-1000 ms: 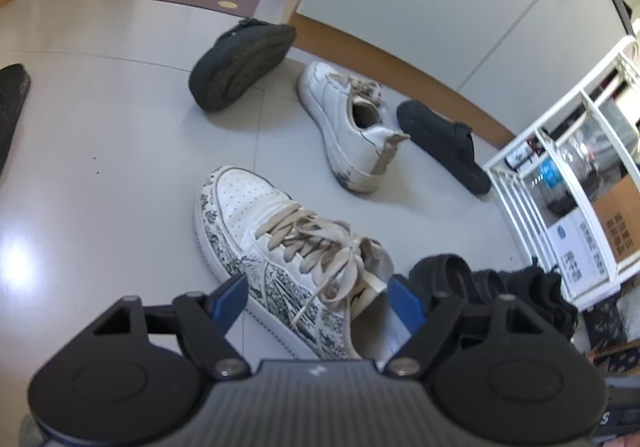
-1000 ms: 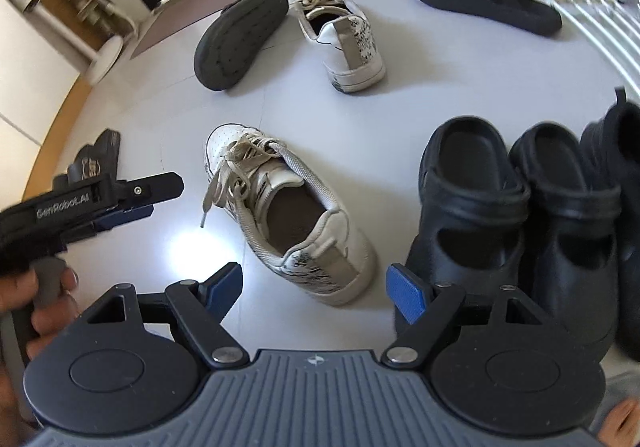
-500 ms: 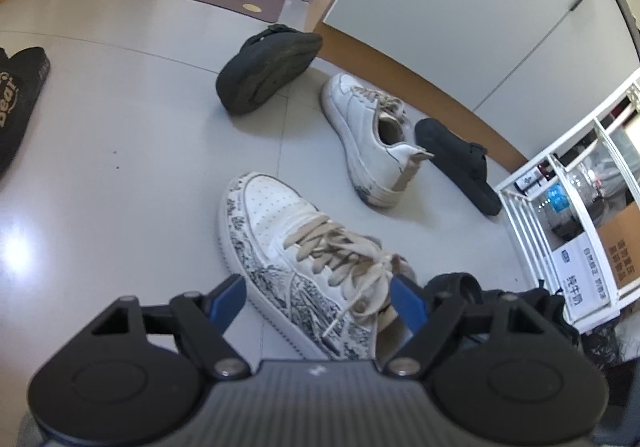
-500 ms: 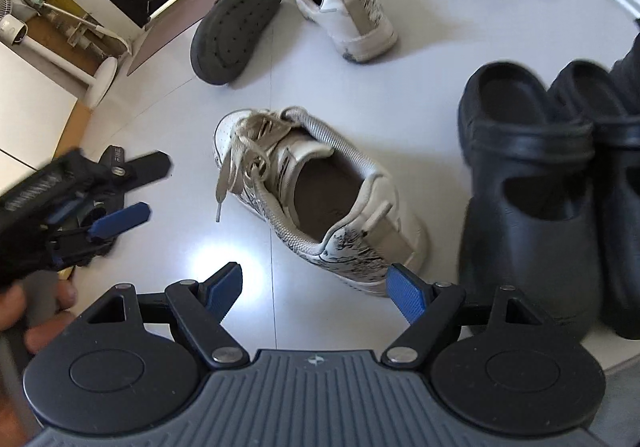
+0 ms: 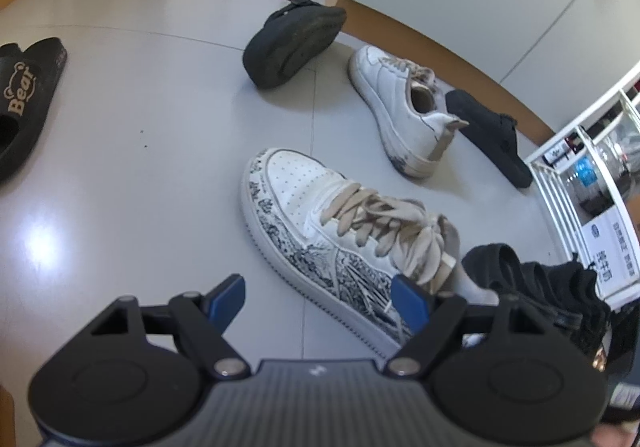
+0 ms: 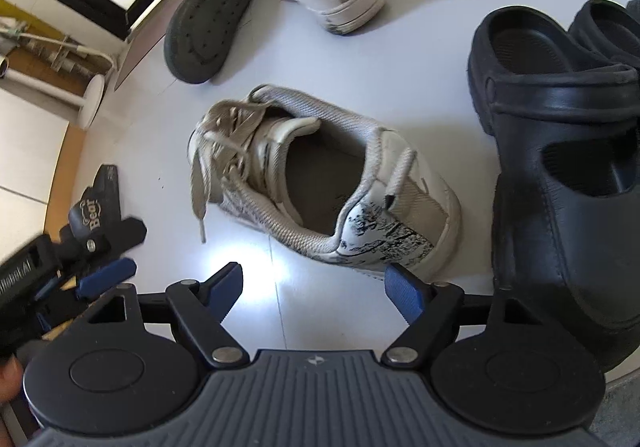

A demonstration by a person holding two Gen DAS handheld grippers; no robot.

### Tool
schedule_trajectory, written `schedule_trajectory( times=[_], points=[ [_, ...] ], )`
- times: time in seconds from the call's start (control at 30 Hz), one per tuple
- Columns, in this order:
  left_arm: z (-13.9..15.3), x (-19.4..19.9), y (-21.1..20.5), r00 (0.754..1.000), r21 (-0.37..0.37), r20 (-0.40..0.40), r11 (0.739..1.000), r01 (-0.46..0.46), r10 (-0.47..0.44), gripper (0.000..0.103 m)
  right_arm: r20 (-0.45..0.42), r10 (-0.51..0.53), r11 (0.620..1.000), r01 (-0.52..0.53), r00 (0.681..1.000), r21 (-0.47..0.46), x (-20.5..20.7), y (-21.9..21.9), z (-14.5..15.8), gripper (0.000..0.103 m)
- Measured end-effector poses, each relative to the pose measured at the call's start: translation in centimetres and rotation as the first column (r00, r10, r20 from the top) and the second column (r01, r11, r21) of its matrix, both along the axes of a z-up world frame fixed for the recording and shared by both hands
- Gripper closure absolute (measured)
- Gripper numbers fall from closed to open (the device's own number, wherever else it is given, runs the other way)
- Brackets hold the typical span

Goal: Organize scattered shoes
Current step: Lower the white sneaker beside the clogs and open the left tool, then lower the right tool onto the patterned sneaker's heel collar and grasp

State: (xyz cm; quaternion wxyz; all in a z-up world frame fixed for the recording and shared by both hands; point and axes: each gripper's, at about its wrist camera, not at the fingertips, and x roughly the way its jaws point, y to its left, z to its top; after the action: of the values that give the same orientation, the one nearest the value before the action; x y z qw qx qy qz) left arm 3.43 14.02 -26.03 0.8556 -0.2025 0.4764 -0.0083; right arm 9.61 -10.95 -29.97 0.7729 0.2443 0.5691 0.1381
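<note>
My left camera sits low and looks down across the floor [image 5: 120, 167], toward the wall and the white rack [image 5: 560, 175]. My right camera looks down from closer in, from behind the heel. Both see the same patterned sneaker [image 5: 320, 231] [image 6: 320, 183] – the left from its side, the right from behind.

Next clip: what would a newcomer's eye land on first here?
The white sneaker with black ink-like print lies on the grey floor just ahead of both claws, beige laces loose. Its mate sits farther back beside a dark shoe tipped on its side, sole showing. Black clogs stand together at the near sneaker's right.
</note>
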Motion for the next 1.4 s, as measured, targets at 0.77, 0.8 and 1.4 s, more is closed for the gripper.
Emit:
schedule_trajectory(
  times=[0.77,0.8,1.4],
  points=[
    [0.1,-0.1,0.6,1.0,-0.005,-0.005,1.0,-0.005,0.005,0.021,0.006,-0.102,0.994,0.103,0.995,-0.026,3.4,-0.3,-1.0,0.02],
    [0.0,-0.1,0.6,1.0,-0.006,-0.006,1.0,-0.005,0.005,0.021,0.007,-0.105,0.994,0.105,0.994,-0.025,3.5,-0.3,-1.0,0.02],
    [-0.2,0.3,0.6,1.0,-0.004,-0.019,1.0,-0.002,0.002,0.021,0.001,-0.199,0.98,0.199,0.98,-0.021,5.6,1.0,-1.1,0.015]
  ],
)
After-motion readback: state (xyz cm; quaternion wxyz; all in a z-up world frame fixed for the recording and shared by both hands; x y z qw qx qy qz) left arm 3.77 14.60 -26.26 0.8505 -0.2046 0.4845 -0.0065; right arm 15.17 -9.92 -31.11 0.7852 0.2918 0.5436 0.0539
